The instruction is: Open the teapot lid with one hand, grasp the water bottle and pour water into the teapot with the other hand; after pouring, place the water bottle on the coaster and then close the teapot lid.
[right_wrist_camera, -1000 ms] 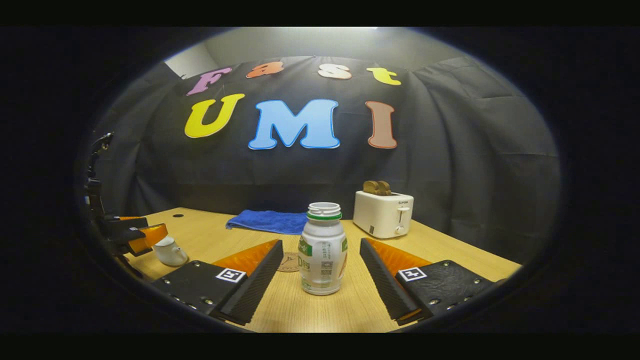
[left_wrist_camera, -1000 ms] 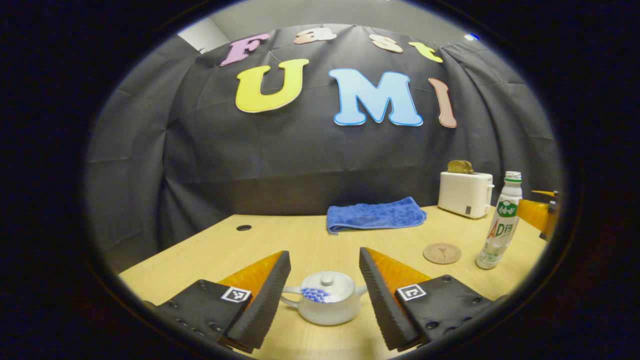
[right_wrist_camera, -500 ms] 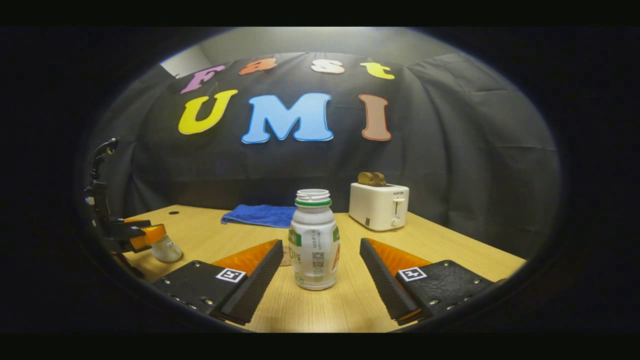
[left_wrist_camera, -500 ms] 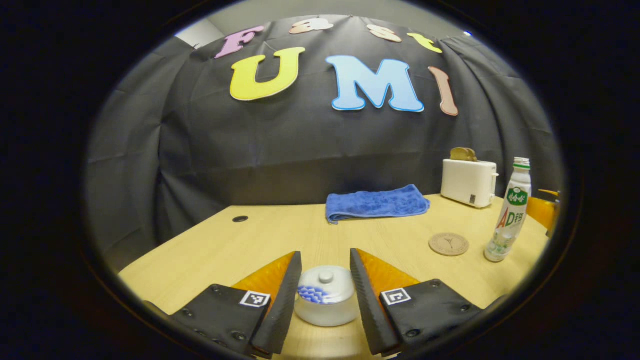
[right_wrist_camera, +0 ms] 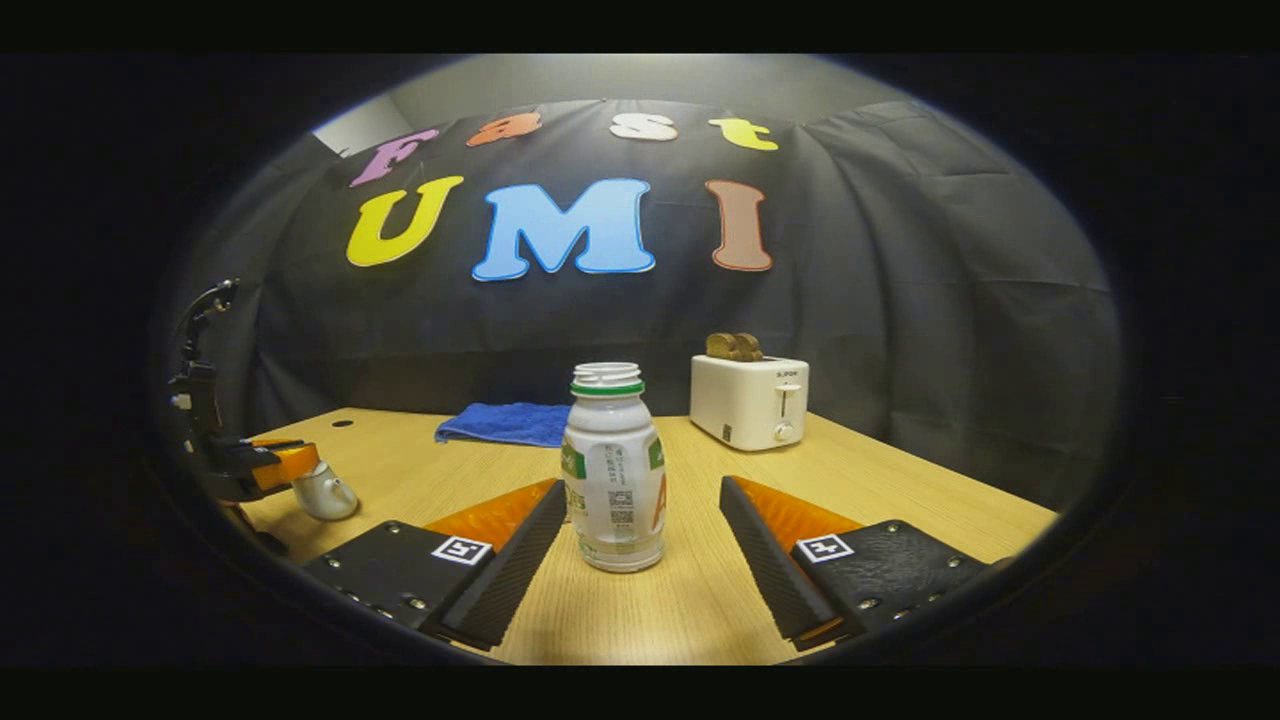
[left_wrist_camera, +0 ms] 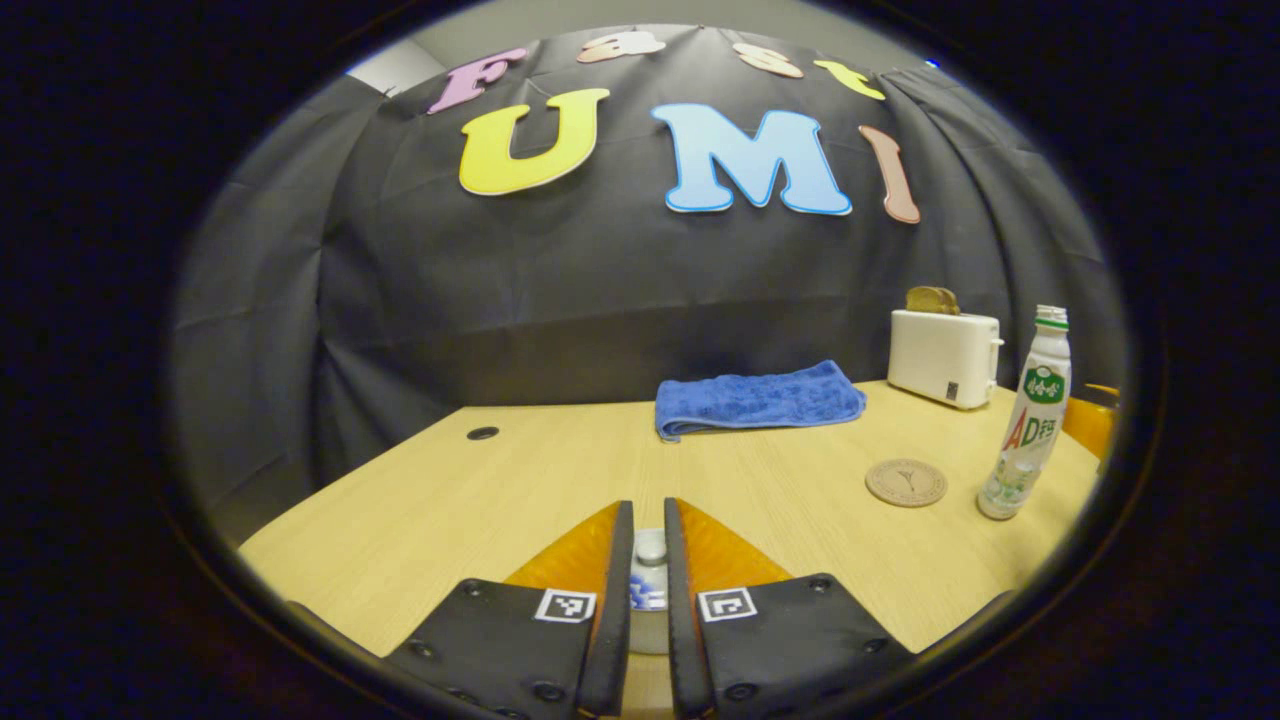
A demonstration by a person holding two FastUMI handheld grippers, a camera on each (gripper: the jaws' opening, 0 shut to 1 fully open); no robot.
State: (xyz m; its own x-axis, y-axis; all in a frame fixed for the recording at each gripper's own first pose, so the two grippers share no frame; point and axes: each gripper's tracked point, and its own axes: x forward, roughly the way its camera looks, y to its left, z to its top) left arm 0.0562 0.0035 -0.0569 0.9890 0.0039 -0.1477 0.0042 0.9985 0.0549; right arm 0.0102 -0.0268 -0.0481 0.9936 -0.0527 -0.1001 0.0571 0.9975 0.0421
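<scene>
In the left gripper view, my left gripper [left_wrist_camera: 648, 505] is closed down over the white teapot [left_wrist_camera: 647, 612], both fingers pressing on the lid knob [left_wrist_camera: 650, 547]; most of the pot is hidden behind them. The right gripper view shows that gripper [right_wrist_camera: 262, 466] on top of the teapot [right_wrist_camera: 327, 494] at far left. The uncapped white water bottle [right_wrist_camera: 612, 470] stands upright on the table between the fingers of my open right gripper [right_wrist_camera: 642, 485], with gaps on both sides. The bottle [left_wrist_camera: 1030, 420] stands just right of the round coaster [left_wrist_camera: 906, 482].
A folded blue towel [left_wrist_camera: 755, 400] lies at the back of the wooden table [left_wrist_camera: 450, 500]. A white toaster [left_wrist_camera: 943, 357] with toast in it stands at the back right. The table has a small cable hole [left_wrist_camera: 482, 433] at far left.
My left gripper's fingers have closed from wide apart onto the teapot lid knob. The right gripper has eased forward, so the bottle sits a little deeper between its open fingers.
</scene>
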